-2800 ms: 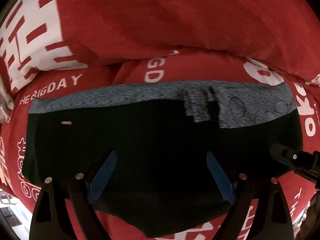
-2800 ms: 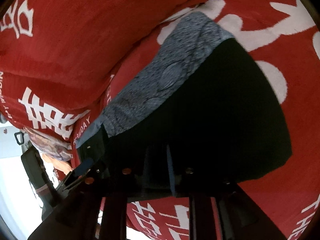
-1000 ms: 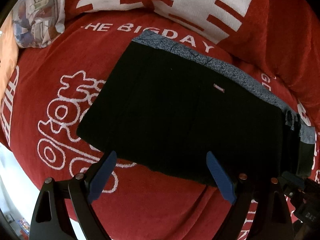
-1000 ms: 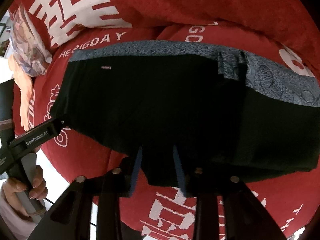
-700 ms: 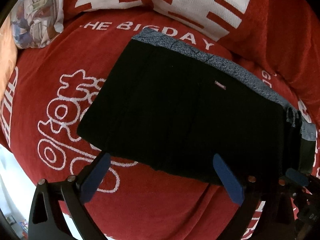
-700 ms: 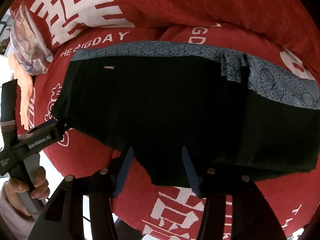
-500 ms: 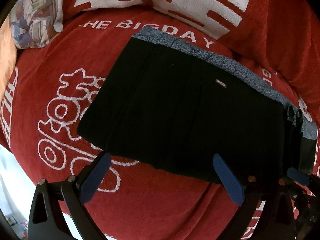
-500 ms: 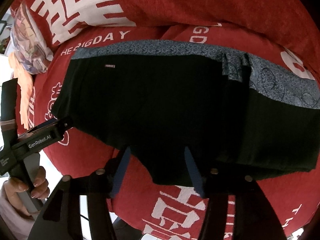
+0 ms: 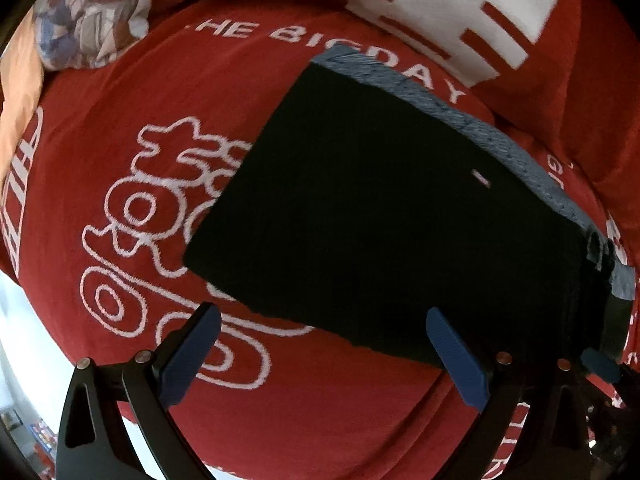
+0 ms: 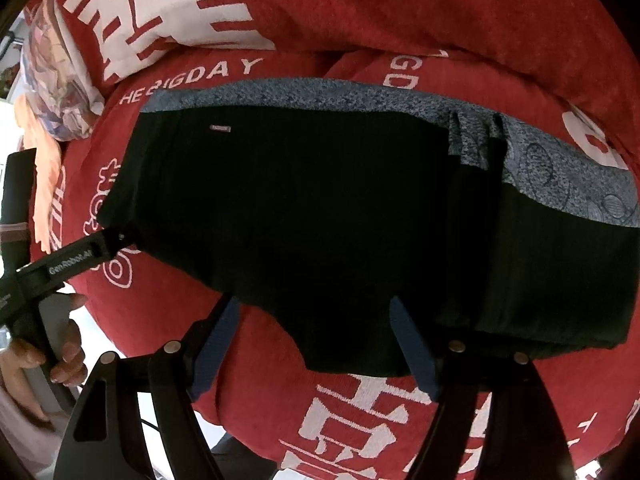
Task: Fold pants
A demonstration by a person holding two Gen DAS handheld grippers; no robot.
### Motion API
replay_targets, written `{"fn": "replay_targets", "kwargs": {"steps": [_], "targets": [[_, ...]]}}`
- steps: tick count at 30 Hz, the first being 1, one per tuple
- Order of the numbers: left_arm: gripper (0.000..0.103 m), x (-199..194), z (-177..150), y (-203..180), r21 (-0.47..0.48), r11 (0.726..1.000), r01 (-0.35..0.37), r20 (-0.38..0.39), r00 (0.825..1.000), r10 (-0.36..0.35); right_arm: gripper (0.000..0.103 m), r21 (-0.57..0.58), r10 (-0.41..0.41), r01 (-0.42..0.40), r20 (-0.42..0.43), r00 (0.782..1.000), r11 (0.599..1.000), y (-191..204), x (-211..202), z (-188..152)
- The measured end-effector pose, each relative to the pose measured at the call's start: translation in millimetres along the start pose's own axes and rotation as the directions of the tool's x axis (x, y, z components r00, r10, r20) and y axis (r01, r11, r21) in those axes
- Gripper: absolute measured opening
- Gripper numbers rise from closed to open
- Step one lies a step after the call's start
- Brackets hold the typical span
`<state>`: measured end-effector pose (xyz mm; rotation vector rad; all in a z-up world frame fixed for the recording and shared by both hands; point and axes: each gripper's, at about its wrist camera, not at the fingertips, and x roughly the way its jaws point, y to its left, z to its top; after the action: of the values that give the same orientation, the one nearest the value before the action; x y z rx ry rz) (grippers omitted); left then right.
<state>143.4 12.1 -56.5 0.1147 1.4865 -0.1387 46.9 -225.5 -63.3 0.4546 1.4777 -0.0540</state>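
The black pants [image 9: 400, 216] with a grey-blue waistband [image 9: 480, 136] lie folded flat on the red cushion [image 9: 140, 92]. They also show in the right wrist view [image 10: 320, 216], waistband [image 10: 360, 96] along the far edge. My left gripper [image 9: 320, 344] is open and empty, just short of the pants' near edge. My right gripper [image 10: 316, 336] is open and empty, its fingertips at the pants' near edge. The left gripper also shows at the left of the right wrist view [image 10: 72, 258], held by a hand.
Red cushions with white lettering [image 10: 192, 76] form the seat and the back [image 10: 400, 4]. A patterned pillow [image 9: 88, 20] lies at the far left. The cushion's front edge drops to a pale floor [image 9: 16, 340].
My right gripper has opened from nearly shut and let go of the pants' near edge. Both grippers have drawn back slightly. The left view has shifted left.
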Motion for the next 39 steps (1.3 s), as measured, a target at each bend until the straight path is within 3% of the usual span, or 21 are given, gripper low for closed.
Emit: {"fn": "replay_targets", "kwargs": {"steps": [5,8,10,12,18,20,24,26,30,33,35,37,39], "targets": [[0.103,-1,-1,29,-0.092,0.989,0.116,-0.011,0.993,-0.117,0.080,0.016,0.004,-0.004,-0.013,1.000,1.000,-5,5,0],[0.103,1,0,45,-0.148,0.962,0.229,-0.018,0.972,-0.234,0.080,0.022,-0.001,0.001,-0.014,1.000,1.000,-7,7,-1],[0.103,4,-1,54,-0.191,0.927,0.322,-0.017,0.944,-0.331,0.080,0.026,-0.001,0.001,-0.020,1.000,1.000,-9,10,-1],[0.103,8,-2,59,-0.235,0.873,0.428,0.007,0.899,-0.439,0.080,0.028,-0.002,0.003,-0.028,1.000,1.000,-11,13,-2],[0.103,24,0,55,-0.278,0.780,0.561,0.035,0.817,-0.575,0.080,0.016,-0.011,0.011,-0.042,0.999,1.000,-11,23,-6],[0.103,28,-1,54,-0.283,0.762,0.582,0.059,0.804,-0.592,0.080,0.010,-0.013,0.013,-0.044,0.999,1.000,-11,25,-7],[0.103,27,3,55,-0.304,0.754,0.582,0.096,0.806,-0.584,0.081,0.008,-0.006,0.006,-0.044,0.999,1.000,-11,28,-7],[0.103,21,4,53,-0.318,0.758,0.569,0.105,0.816,-0.569,0.081,0.006,-0.007,0.007,-0.045,0.999,1.000,-11,29,-8],[0.103,-14,12,25,-0.134,0.840,0.525,0.163,0.848,-0.504,0.081,-0.001,-0.011,0.011,-0.043,0.999,1.000,-9,30,-8],[0.103,-9,20,18,-0.111,0.879,0.464,0.146,0.882,-0.448,0.081,-0.006,-0.012,0.011,-0.040,0.999,1.000,-8,29,-7],[0.095,3,18,25,-0.135,0.906,0.402,0.119,0.914,-0.388,0.081,-0.016,-0.010,0.010,-0.038,0.999,1.000,-5,25,-5],[0.063,11,16,27,-0.118,0.955,0.272,0.090,0.961,-0.262,0.081,-0.029,-0.005,0.004,-0.024,1.000,1.000,-2,18,1],[0.049,13,14,19,-0.072,0.980,0.183,0.097,0.980,-0.176,0.081,-0.060,0.003,-0.003,0.001,1.000,0.998,2,4,15]]}}
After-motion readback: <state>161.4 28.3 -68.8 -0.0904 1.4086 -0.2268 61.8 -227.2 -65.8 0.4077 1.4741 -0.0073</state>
